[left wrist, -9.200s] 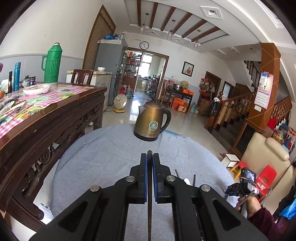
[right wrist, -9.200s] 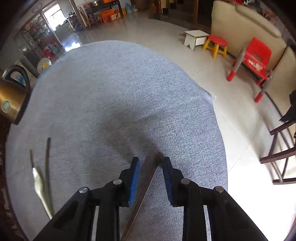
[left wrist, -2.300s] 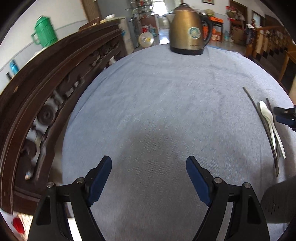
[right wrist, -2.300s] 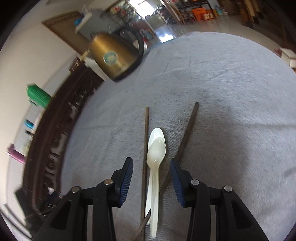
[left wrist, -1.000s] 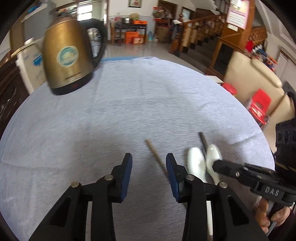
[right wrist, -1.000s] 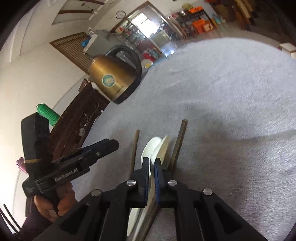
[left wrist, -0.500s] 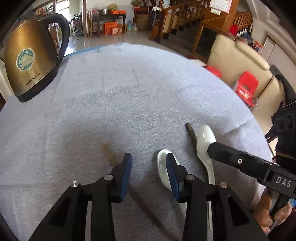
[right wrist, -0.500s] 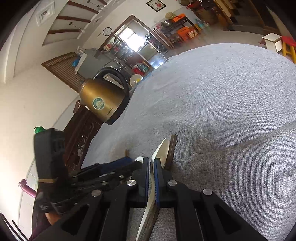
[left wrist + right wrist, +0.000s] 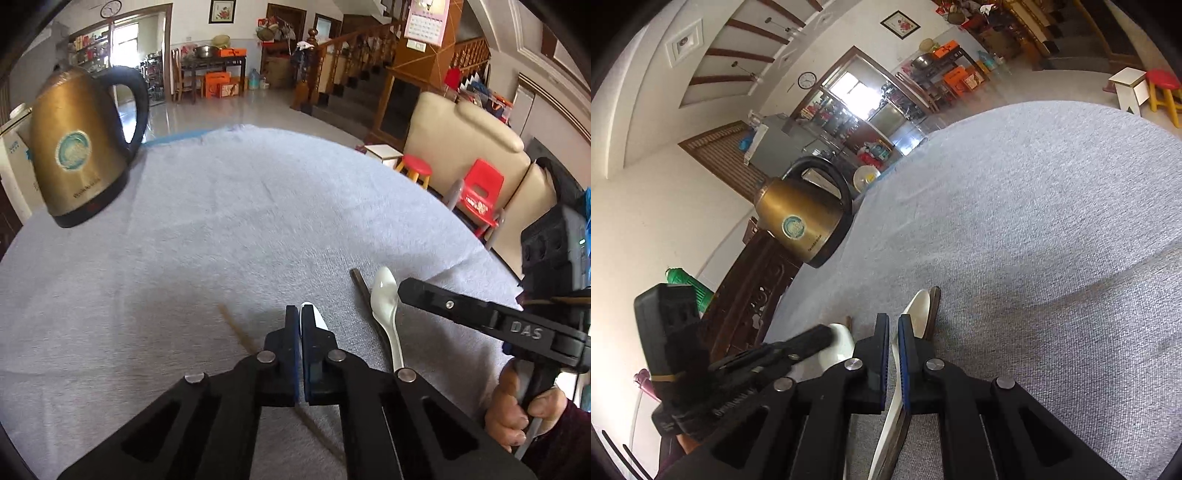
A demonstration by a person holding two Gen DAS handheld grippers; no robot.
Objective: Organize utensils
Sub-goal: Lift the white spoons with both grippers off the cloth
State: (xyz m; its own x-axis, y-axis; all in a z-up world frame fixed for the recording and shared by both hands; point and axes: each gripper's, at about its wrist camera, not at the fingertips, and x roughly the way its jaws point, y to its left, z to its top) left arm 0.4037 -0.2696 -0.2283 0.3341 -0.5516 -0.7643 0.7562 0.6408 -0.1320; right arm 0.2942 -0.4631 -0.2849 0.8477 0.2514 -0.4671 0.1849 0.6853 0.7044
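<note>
My right gripper [image 9: 894, 317] is shut on the neck of a white spoon [image 9: 919, 306], whose bowl sticks out past the pads. A dark chopstick [image 9: 935, 306] lies along the spoon's right side. In the left wrist view the same spoon [image 9: 384, 291] and dark chopstick [image 9: 359, 282] sit off the right gripper [image 9: 402, 286]. My left gripper [image 9: 300, 308] has its jaws together over the grey cloth. A second white spoon [image 9: 317, 317] peeks out at its right fingertip; whether the pads pinch its rim I cannot tell. A pale chopstick [image 9: 236, 328] runs diagonally under that gripper.
A brass kettle [image 9: 81, 147] with a black handle stands at the far left of the round grey-clothed table [image 9: 221, 221]. A dark carved sideboard [image 9: 750, 295] lies beyond it. Past the table's right edge are a cream sofa [image 9: 461, 140] and a red chair [image 9: 480, 192]. A hand [image 9: 517, 413] grips the right tool.
The left jaws went from partly open, beside the second spoon's bowl, to closed together. The left view tilted up a little. The right gripper stayed shut on its spoon.
</note>
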